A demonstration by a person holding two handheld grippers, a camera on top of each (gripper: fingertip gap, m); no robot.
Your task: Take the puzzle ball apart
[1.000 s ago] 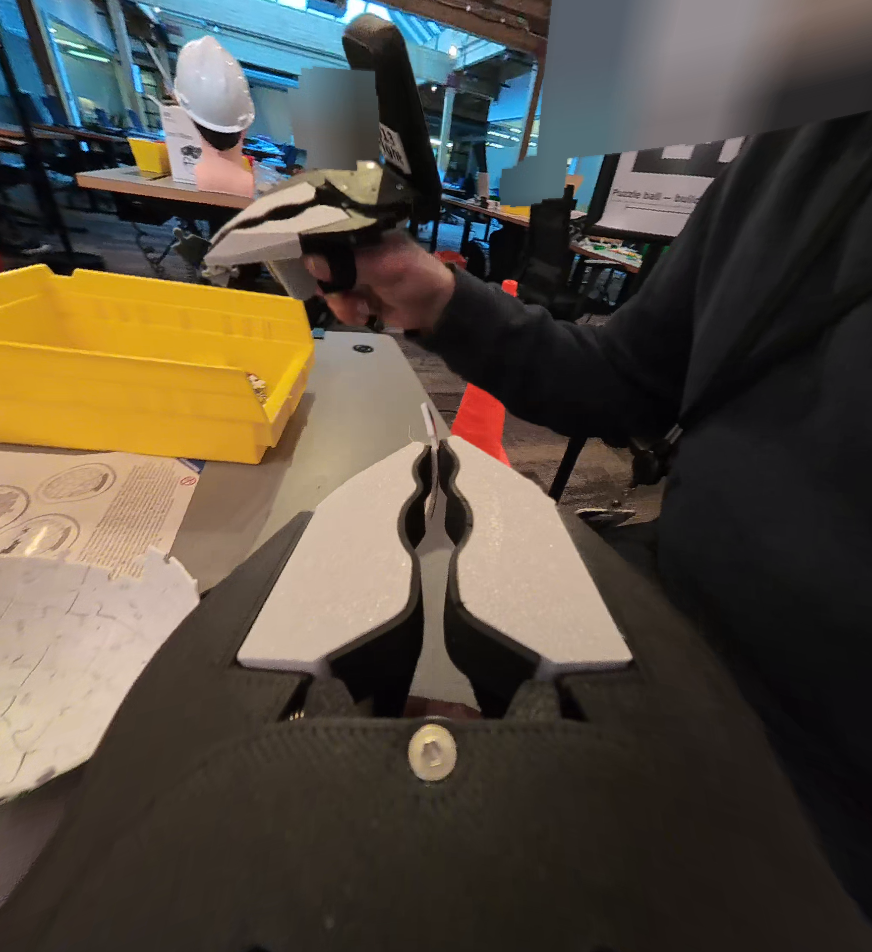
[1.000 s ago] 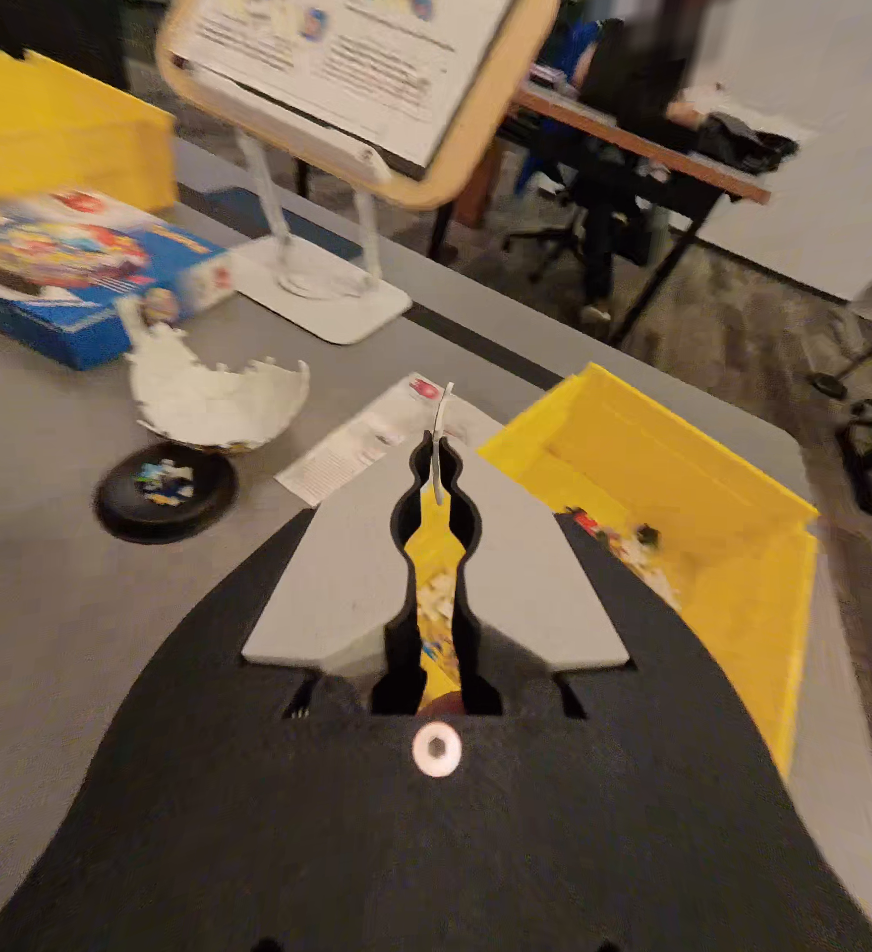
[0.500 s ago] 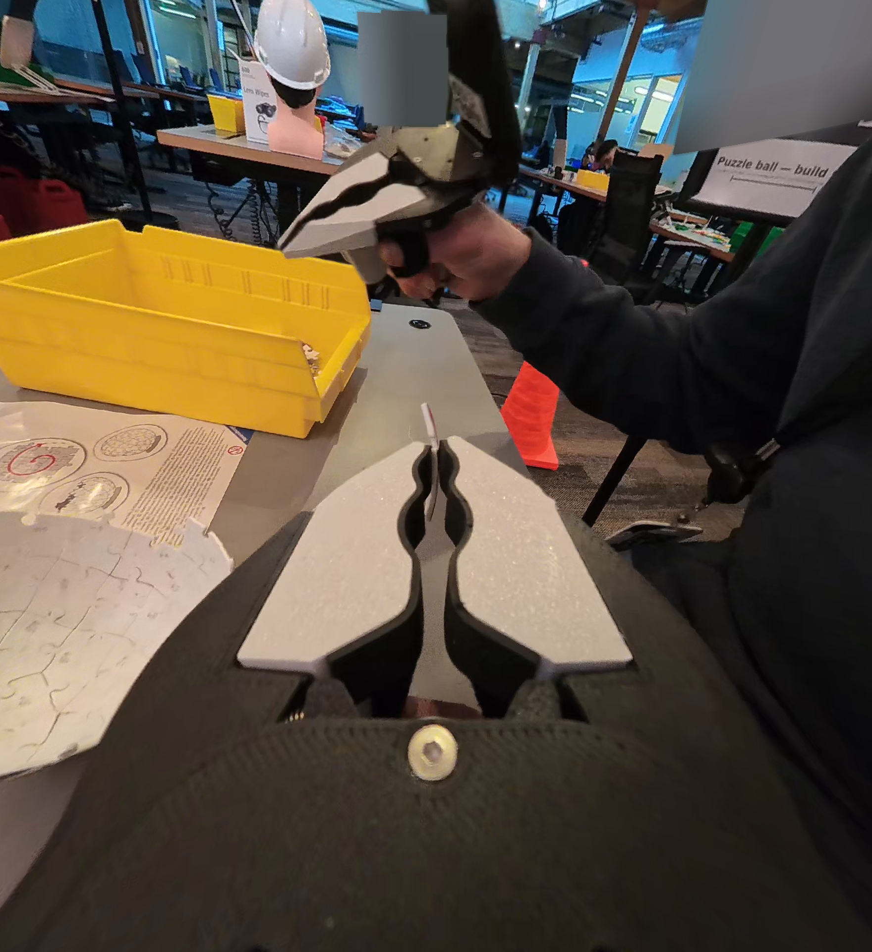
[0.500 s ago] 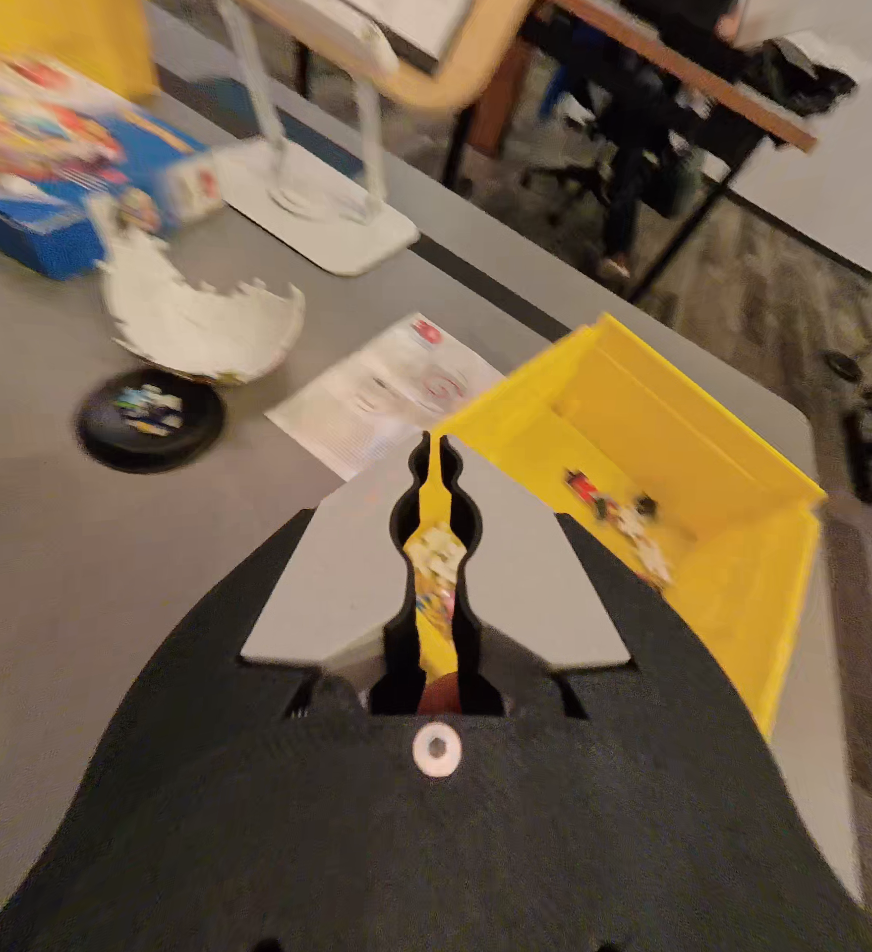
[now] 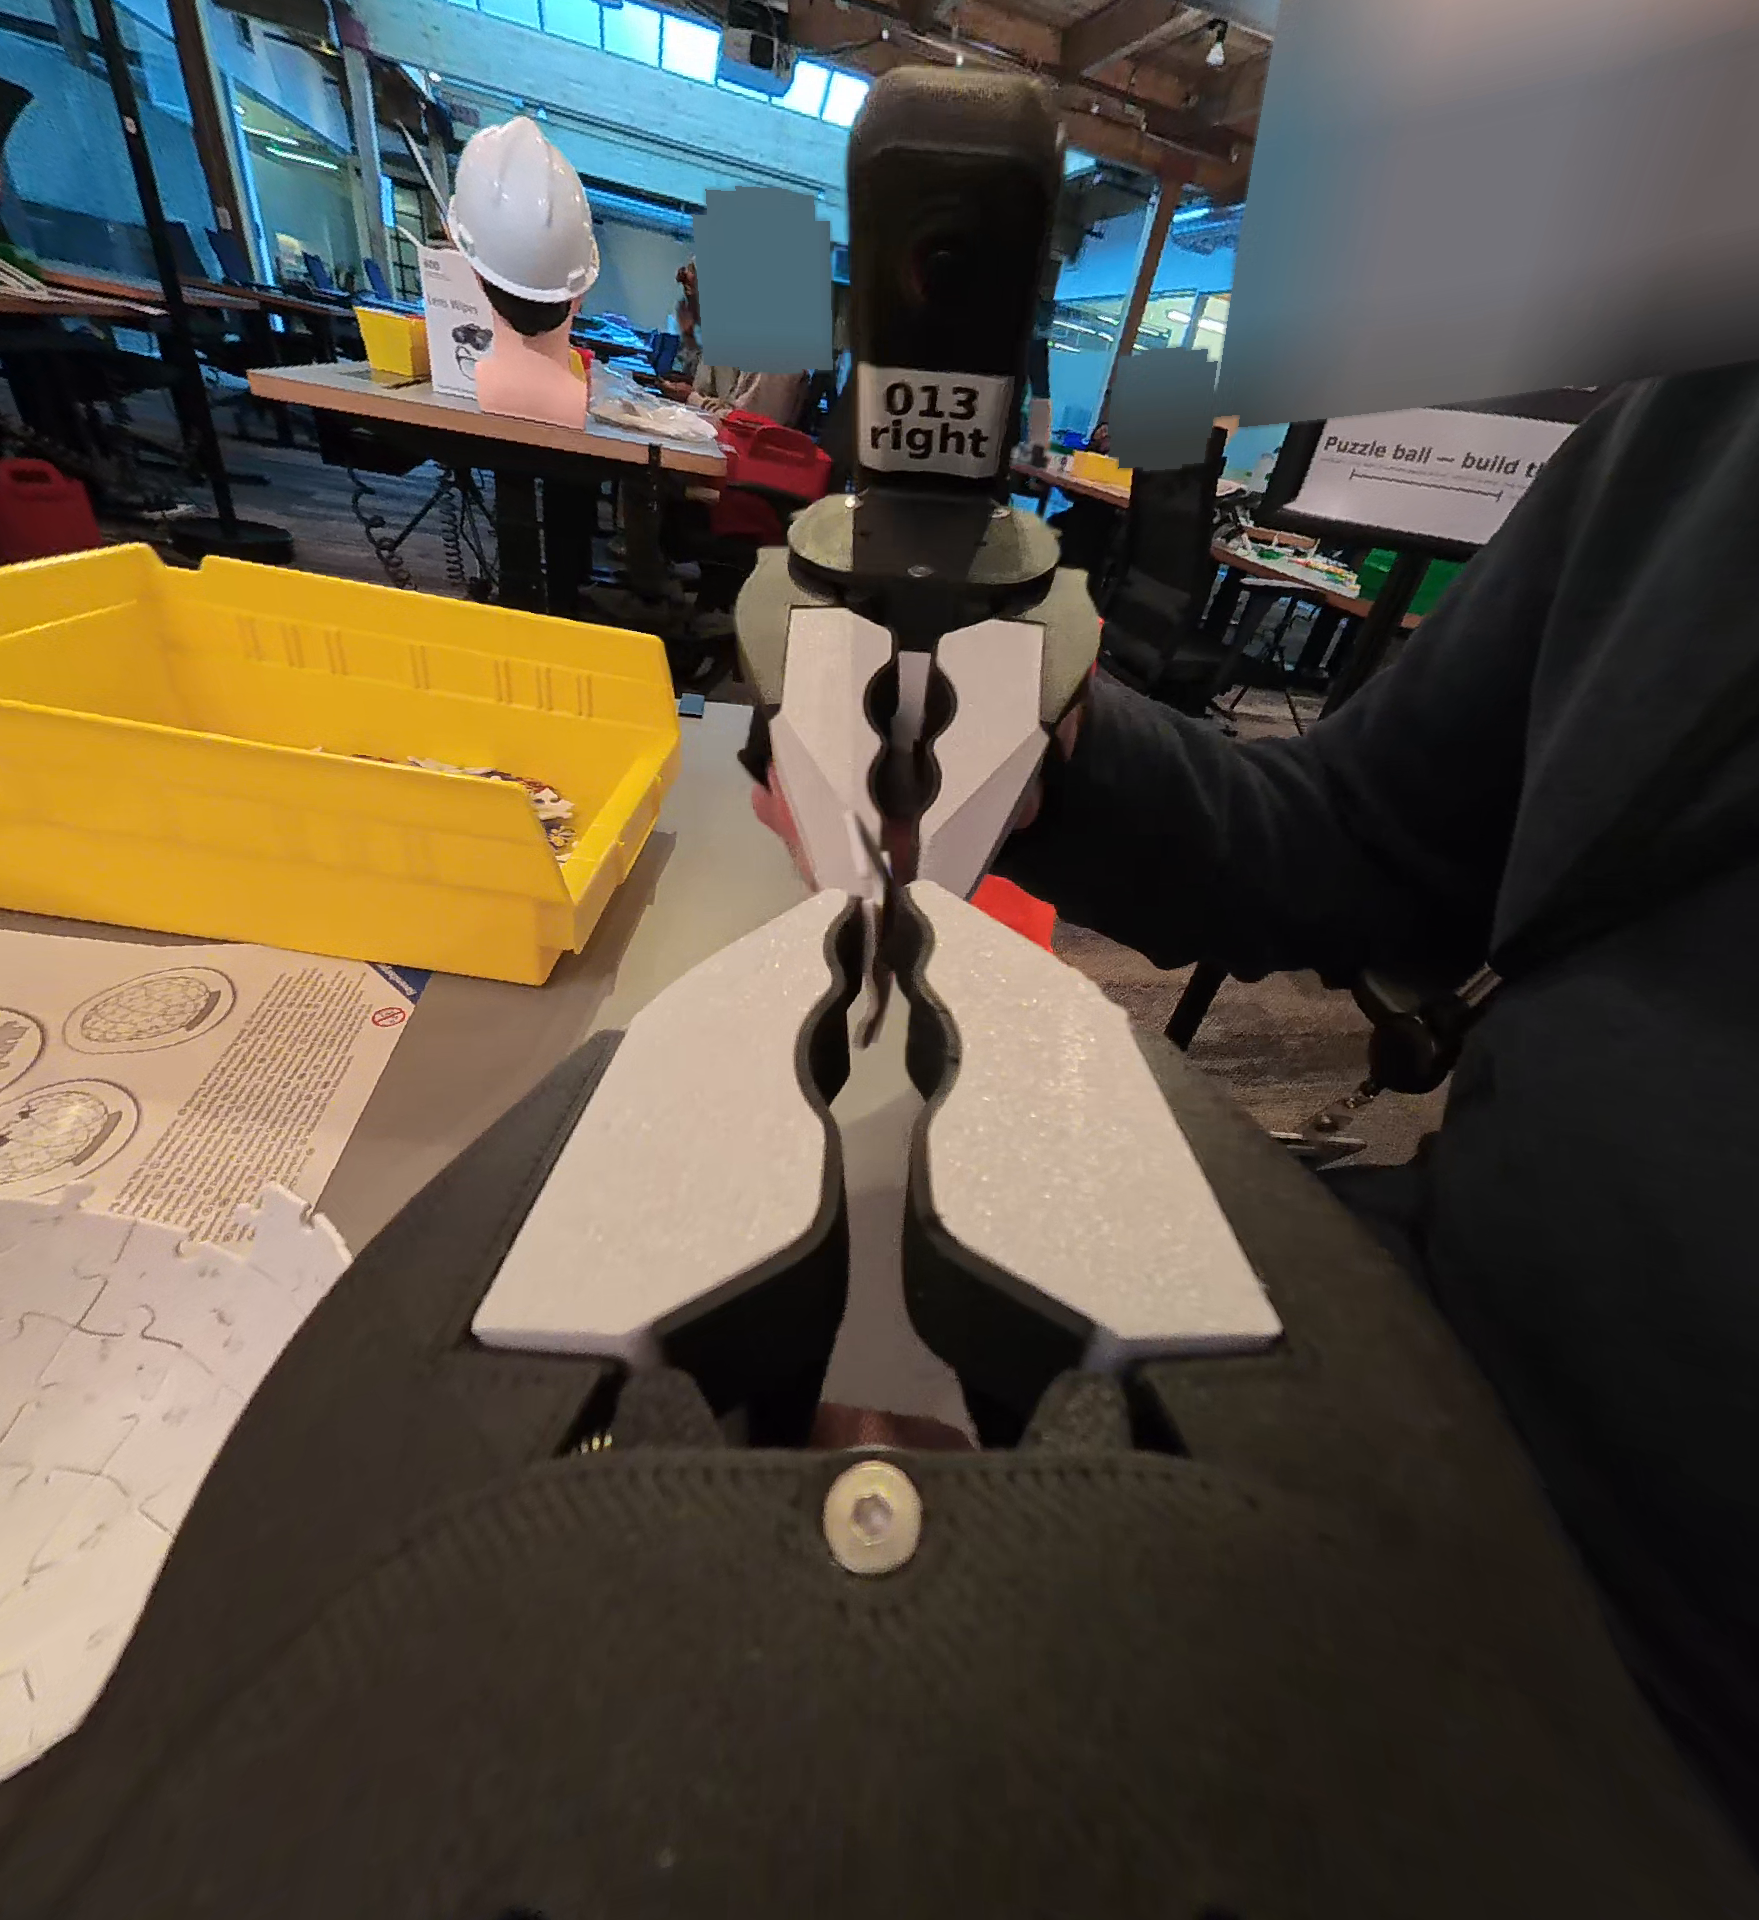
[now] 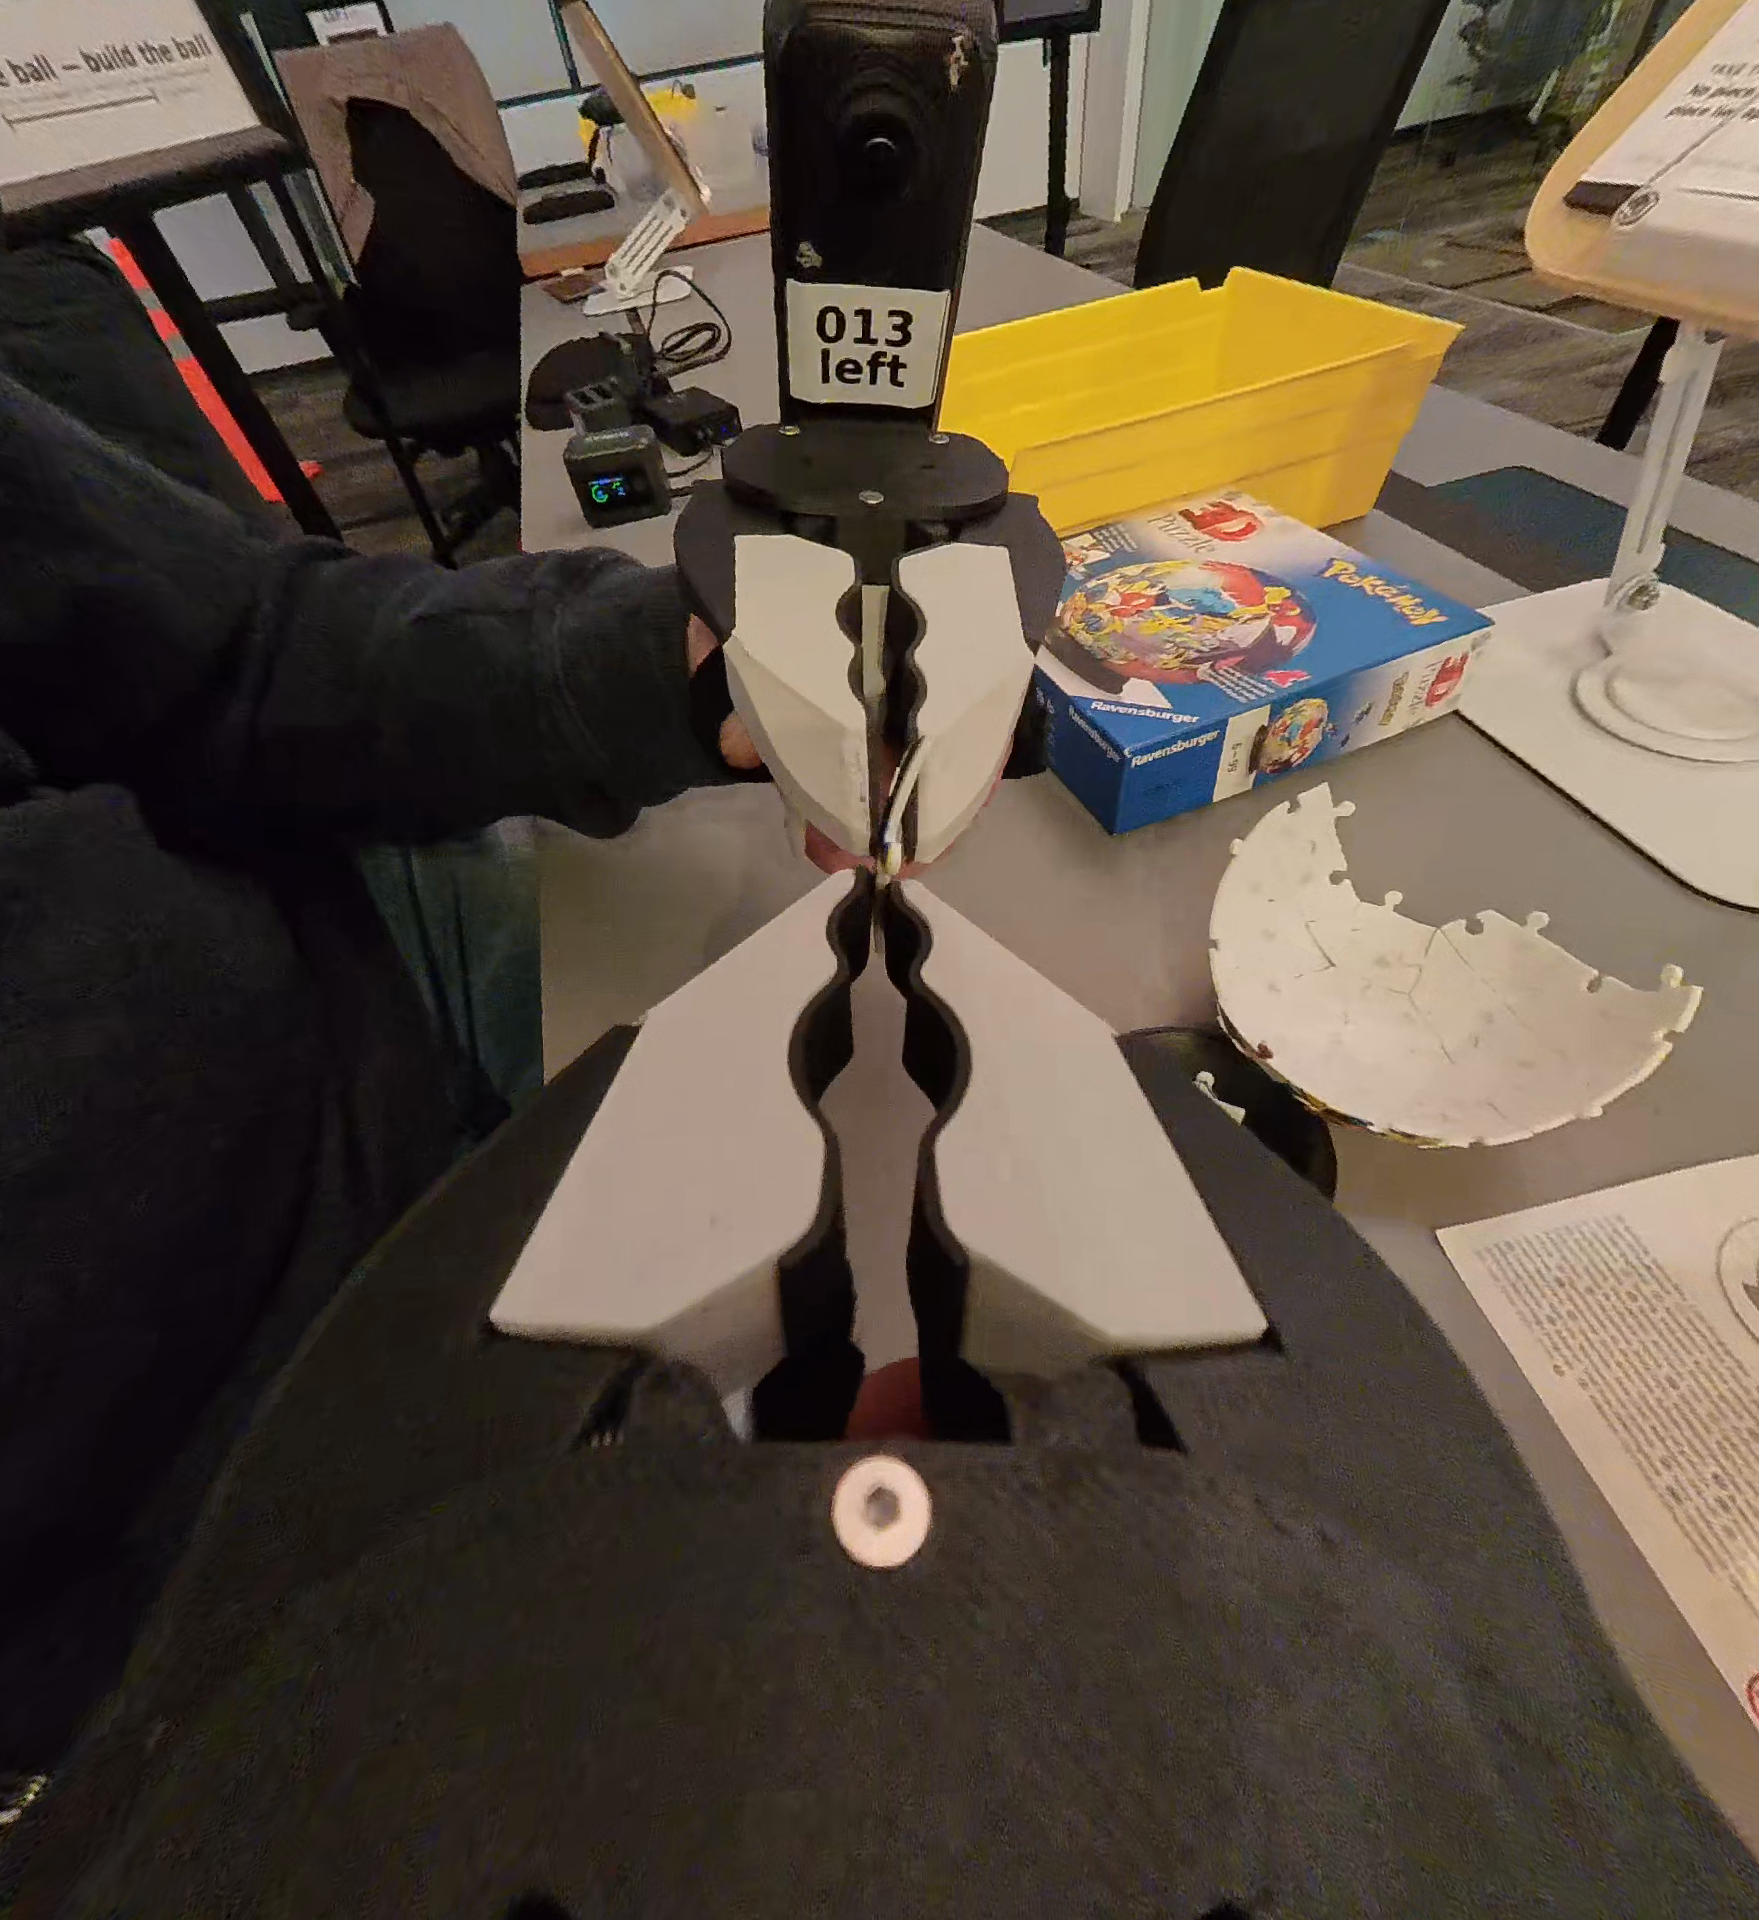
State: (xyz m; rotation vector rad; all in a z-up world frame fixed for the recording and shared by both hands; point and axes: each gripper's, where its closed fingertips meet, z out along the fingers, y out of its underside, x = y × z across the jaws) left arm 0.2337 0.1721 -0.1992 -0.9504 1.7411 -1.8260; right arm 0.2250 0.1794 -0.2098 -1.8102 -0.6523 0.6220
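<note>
My left gripper (image 5: 873, 909) is shut on a thin white puzzle piece (image 5: 859, 847) held edge-on above the table's right end. My right gripper (image 6: 875, 896) faces it tip to tip, and its fingertips are closed on the same piece (image 6: 901, 790). The right gripper also shows in the left wrist view (image 5: 887, 857), and the left gripper in the right wrist view (image 6: 885, 847). The rest of the puzzle ball, a white open half shell (image 6: 1426, 1018), lies on a black ring stand (image 6: 1280, 1132) to the right. It also shows in the left wrist view (image 5: 44, 1455).
A yellow bin (image 5: 231, 852) with loose pieces stands on the grey table, also in the right wrist view (image 6: 1218, 416). A blue puzzle box (image 6: 1270, 665), an instruction sheet (image 6: 1633, 1403) and a white sign stand (image 6: 1685, 727) lie nearby. A person's dark sleeves hold both grippers. Both grippers' tips are close together, under 4 cm apart. The white open half shell (image 6: 1426, 1018) is about equally far from each gripper, around 20 cm.
My right gripper dropped its piece over the yellow bin, then swung across to meet the left gripper tip to tip. The left gripper has kept hold of its piece.
</note>
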